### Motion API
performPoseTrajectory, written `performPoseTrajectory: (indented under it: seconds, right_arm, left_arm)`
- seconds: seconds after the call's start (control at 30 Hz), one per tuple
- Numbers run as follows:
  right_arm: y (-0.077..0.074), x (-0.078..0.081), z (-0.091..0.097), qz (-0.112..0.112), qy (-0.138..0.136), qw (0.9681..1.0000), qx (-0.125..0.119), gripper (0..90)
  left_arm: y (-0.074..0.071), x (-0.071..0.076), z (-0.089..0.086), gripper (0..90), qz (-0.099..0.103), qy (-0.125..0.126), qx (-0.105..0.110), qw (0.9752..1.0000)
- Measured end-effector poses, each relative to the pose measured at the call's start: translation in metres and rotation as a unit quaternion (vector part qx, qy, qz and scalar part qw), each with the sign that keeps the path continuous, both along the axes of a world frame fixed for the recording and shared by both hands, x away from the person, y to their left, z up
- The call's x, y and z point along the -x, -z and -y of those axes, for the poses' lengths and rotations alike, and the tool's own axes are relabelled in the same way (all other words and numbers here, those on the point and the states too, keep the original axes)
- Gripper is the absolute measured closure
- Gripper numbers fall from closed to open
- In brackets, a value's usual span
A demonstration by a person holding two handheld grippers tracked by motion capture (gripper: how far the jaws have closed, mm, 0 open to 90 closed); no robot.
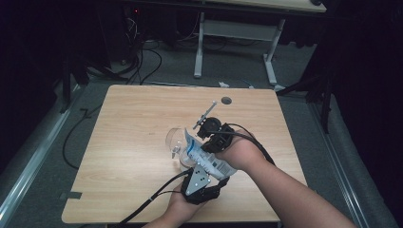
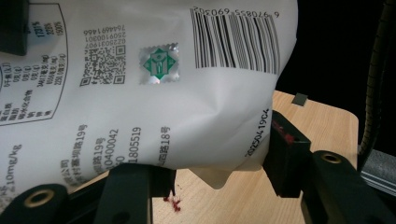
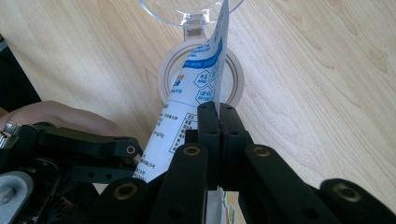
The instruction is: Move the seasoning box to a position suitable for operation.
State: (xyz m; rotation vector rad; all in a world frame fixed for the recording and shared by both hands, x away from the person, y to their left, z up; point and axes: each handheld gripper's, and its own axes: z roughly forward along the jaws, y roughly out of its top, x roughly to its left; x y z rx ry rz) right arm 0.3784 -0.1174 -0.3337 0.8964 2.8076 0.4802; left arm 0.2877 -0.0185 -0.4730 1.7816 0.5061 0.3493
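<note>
**Desk:** What is in the frame, and how do you carry this step well?

**Operator:** I hold a white printed bag (image 1: 205, 156) tilted over a clear plastic cup (image 1: 175, 140) on the wooden table (image 1: 123, 123). By my judgement the step is a pour from the bag into the cup. To do it well I keep the bag's open end above the cup's mouth, tip slowly, and let neither grip slide on the slick film.

**Desk:** Where does the bag sit against your tongs?

**Operator:** My right tongs (image 3: 218, 122) are clamped fully together on a thin edge of the bag (image 3: 187, 100), which runs from the jaws toward the cup (image 3: 196, 11) just beyond. The cup stands on a round tan coaster (image 3: 236, 77). My left tongs (image 2: 219, 163) stand about half open around the bag's fuller lower part (image 2: 154, 112), one jaw on each side. The right jaw meets the bag's edge; the left jaw's contact is hidden, so I judge it a grip on the bag's width. A few red crumbs (image 2: 173, 202) lie on the table below.

**Desk:** And from above?

**Operator:** From above, the left tongs (image 1: 202, 183) sit nearest me and the right tongs (image 1: 216, 135) farther out, with the bag between them and the cup touching its far end.
</note>
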Motion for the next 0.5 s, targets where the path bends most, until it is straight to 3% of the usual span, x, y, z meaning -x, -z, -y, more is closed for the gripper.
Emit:
performPoseTrajectory:
  seconds: [0.5]
  right_arm:
    - [0.0002,-0.0005,-0.0006,0.000,0.001,1.0000,0.000,90.0]
  left_arm:
    - [-0.0003,-0.0002,0.0000,52.1,0.000,-0.001,0.002,1.0000]
